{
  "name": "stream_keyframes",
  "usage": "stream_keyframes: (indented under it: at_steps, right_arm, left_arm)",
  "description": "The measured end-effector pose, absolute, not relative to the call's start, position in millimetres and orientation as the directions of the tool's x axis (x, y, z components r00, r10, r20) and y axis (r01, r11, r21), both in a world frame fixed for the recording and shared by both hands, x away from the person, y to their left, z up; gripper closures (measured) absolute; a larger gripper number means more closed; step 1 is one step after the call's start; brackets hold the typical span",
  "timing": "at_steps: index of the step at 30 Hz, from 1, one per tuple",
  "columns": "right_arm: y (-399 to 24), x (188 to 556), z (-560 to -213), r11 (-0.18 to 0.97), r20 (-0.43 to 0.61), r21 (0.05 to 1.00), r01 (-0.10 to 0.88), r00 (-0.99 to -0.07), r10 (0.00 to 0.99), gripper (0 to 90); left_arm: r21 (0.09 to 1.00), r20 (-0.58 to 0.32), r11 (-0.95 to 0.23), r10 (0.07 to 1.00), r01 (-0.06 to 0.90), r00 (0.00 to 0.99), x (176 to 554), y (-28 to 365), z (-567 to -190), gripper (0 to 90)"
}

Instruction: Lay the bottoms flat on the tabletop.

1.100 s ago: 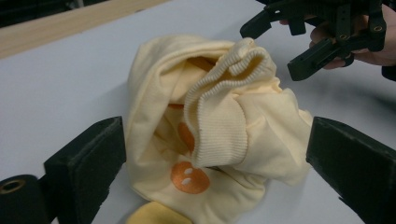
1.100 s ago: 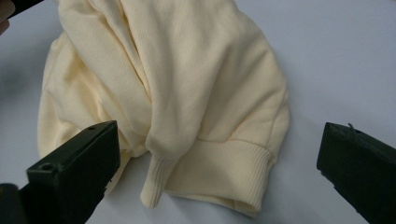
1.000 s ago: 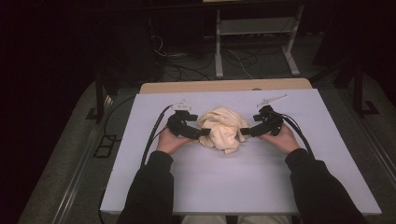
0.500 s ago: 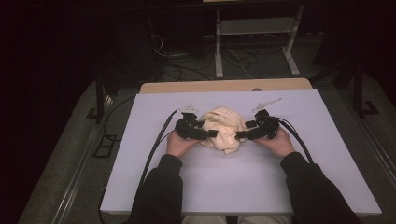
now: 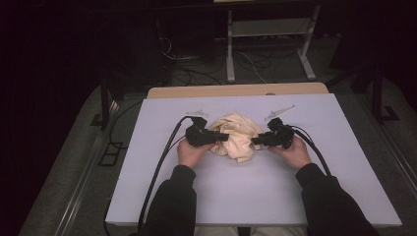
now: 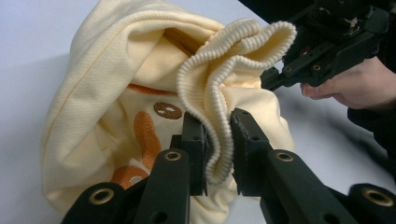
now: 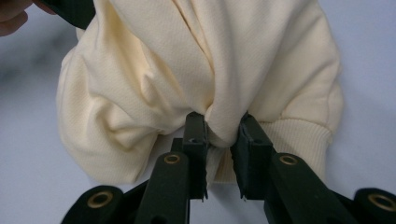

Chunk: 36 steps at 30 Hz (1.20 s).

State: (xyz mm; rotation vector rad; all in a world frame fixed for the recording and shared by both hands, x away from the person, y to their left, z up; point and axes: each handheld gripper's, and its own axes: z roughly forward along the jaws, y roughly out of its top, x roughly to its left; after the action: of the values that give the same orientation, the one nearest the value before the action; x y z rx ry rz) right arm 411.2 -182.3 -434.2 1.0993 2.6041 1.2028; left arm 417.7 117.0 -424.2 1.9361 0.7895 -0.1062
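Cream sweatshirt [image 5: 237, 136], crumpled in a heap, lies on the white bench [image 5: 255, 196] around the middle, a bit nearer the far edge than the near one. Orange-brown embroidered motif shows on its front in the left gripper view.

Left gripper [image 5: 222, 137] comes at the heap from the bench's left side, held in the person's left hand [image 5: 191, 151]. Its jaws have just been closing and now pinch a fold of the ribbed hem [image 6: 219, 135]; the ribbing is squeezed between both pads in the left gripper view.

Right gripper [image 5: 255, 141] comes in from the bench's right side, held in the right hand [image 5: 294, 151]. Its jaws have just been closing too and now clamp a bunched fold of the plain knit body fabric [image 7: 223, 126]; a ribbed band [image 7: 299, 137] lies just beside the right jaw, touching the bench.

Both grippers sit low, about level with the bench top, pointing toward each other with the garment between them. Cables [image 5: 157, 167] trail back toward the near edge on each side. Dark sleeves [image 5: 172, 206] enter from the near edge.
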Motion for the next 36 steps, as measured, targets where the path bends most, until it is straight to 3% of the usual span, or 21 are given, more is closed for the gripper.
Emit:
stream_keyframes:
  at_steps: [7, 14, 36]
  right_arm:
    - [-201.1, 415.7, -424.6, 0.380, 0.261, 0.689, 0.617, -0.700, 0.664, 75.9]
    - [-216.3, 418.6, -416.6, 0.317, 0.304, 0.694, 0.646, -0.662, 0.685, 76.1]
    - [-266.8, 416.8, -400.6, 0.259, 0.268, 0.673, 0.693, -0.555, 0.787, 76.3]
  left_arm:
    - [0.798, -0.308, -0.299, 0.545, 0.524, 0.780, 414.9, 123.2, -402.5, 78.1]
    - [0.798, -0.287, -0.283, 0.596, 0.531, 0.750, 417.1, 137.1, -386.3, 78.5]
    - [0.776, -0.268, -0.254, 0.696, 0.578, 0.666, 422.0, 172.4, -373.4, 78.4]
